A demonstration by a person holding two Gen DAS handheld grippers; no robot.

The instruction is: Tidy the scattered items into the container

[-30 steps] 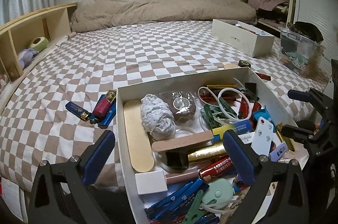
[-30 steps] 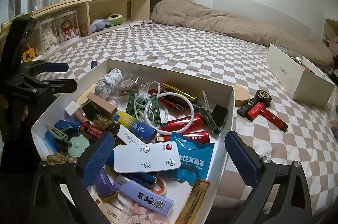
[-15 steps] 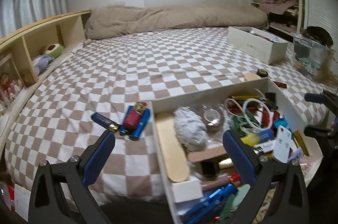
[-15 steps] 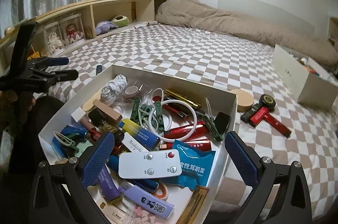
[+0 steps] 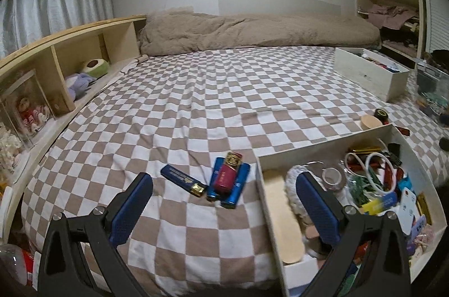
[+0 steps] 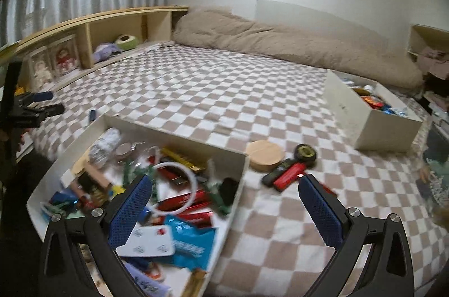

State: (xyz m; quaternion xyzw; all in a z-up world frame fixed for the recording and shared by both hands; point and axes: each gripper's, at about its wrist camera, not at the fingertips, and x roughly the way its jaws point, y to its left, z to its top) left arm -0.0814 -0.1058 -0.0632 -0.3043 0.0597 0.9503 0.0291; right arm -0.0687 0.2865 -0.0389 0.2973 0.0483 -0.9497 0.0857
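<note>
A white box [image 5: 325, 149] full of small items sits on the checkered bed; it also shows in the right wrist view [image 6: 174, 135]. Left of it lie a dark blue lighter [image 5: 183, 180] and a maroon lighter [image 5: 228, 173] stacked on blue ones. My left gripper [image 5: 223, 208] is open and empty, just short of these. Right of the box lie a round wooden lid [image 6: 265, 155], a tape roll [image 6: 306, 152] and red and black lighters [image 6: 286, 173]. My right gripper [image 6: 224, 208] is open and empty, short of them. The left gripper shows at far left in the right wrist view [image 6: 42, 103].
A second white box [image 6: 370, 114] with items stands at the right of the bed. A rolled beige duvet [image 5: 252, 30] lies along the far end. A wooden shelf [image 5: 70, 55] with plush toys runs along the left side.
My left gripper has swung left, off the box and toward the lighters on the bed. My right gripper has swung right, toward the items beside the box.
</note>
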